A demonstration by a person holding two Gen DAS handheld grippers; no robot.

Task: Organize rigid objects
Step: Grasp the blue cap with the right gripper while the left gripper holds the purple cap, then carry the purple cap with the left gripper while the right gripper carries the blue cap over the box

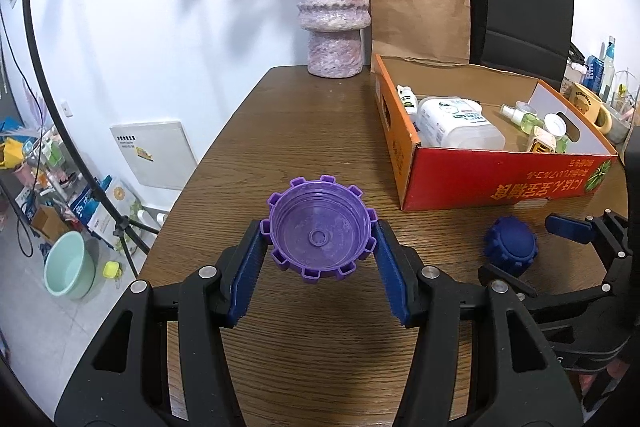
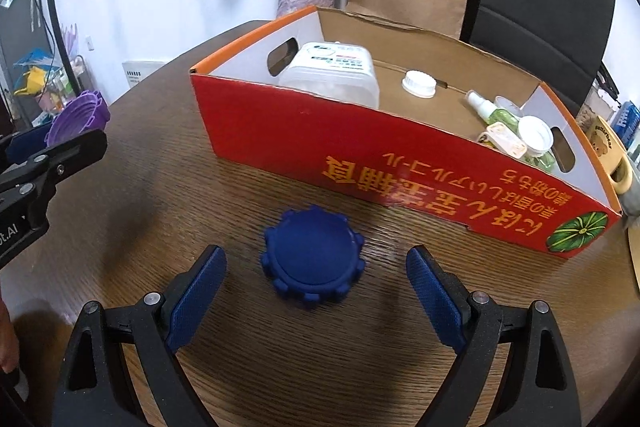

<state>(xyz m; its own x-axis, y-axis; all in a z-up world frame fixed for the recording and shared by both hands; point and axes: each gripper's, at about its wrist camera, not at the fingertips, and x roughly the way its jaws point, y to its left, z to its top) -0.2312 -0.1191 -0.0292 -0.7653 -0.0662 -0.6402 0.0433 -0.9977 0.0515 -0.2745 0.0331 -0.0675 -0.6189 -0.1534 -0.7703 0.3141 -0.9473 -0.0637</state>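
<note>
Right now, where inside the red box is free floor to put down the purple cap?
The bare cardboard floor lies between the white jug and the small bottles; only a white lid sits at its back. The right corner is crowded. The left gripper holds the purple cap.

Bright even light, fisheye-warped edges, slight blur

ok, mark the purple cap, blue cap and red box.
purple cap (image 1: 319, 237): left wrist view, inner floor.
blue cap (image 2: 313, 261): right wrist view, top face.
red box (image 2: 304, 135): right wrist view, front wall.
</note>
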